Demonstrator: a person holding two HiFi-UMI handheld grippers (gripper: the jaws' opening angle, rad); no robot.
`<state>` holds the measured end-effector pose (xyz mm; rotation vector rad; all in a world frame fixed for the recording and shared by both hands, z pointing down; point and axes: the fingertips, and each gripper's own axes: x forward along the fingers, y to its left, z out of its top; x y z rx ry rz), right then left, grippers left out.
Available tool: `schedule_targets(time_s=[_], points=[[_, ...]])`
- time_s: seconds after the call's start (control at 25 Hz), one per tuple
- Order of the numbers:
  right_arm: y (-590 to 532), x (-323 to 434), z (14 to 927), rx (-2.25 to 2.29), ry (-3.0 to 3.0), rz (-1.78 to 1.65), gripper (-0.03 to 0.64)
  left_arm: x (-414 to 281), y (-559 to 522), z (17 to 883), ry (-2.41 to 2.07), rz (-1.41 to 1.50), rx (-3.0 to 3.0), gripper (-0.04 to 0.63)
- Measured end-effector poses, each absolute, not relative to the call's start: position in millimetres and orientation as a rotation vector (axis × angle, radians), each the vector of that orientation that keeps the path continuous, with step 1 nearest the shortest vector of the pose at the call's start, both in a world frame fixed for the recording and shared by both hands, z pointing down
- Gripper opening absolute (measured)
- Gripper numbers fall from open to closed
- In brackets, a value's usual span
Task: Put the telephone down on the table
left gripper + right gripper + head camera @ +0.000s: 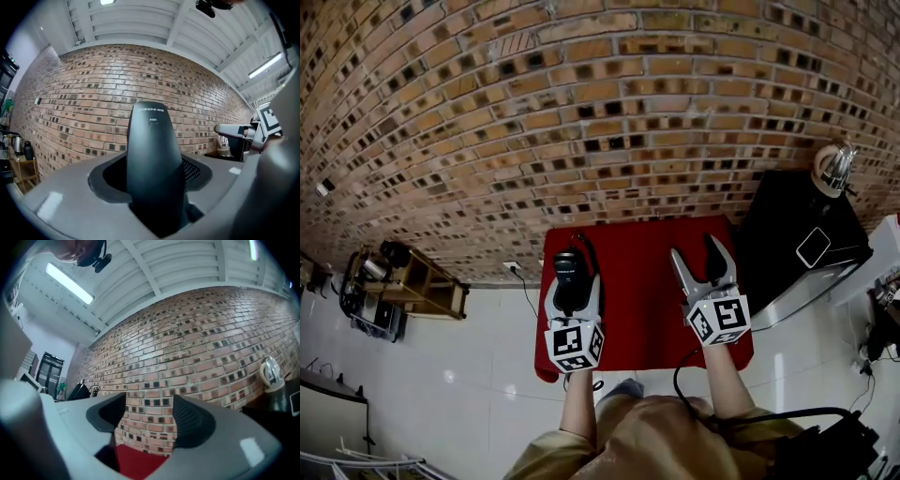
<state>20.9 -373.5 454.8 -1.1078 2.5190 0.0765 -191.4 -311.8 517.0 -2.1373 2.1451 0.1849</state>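
Observation:
A black telephone handset (569, 279) is held over the left part of the red table (637, 309), its cord trailing from its far end. My left gripper (572, 281) is shut on it. In the left gripper view the handset (154, 173) stands up between the dark pads and fills the middle of the picture. My right gripper (705, 262) hovers over the right part of the table, open, with nothing between its fingers. In the right gripper view the gap between the pads (190, 420) shows brick wall and a strip of red table (138, 462).
A brick wall (581, 112) rises just behind the table. A black stand (792, 234) at the right carries a kettle (834, 169) and a small dark device (814, 247). A wooden shelf (408, 286) with kitchenware stands at the left on the white floor. A wall socket (513, 267) sits near the table's left edge.

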Motion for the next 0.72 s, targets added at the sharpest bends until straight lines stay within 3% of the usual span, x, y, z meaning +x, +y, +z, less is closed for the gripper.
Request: schedule_targets(time_s=[0.32, 0.72], points=[[-436, -32, 467, -1.193, 2.5, 0.056, 0.304, -238, -434, 611, 2.186, -0.01, -2.419, 0.285], [-479, -50, 549, -1.337, 2.592, 0.005, 0.304, -271, -588, 870, 2.351, -0.536, -2.76, 0.285]])
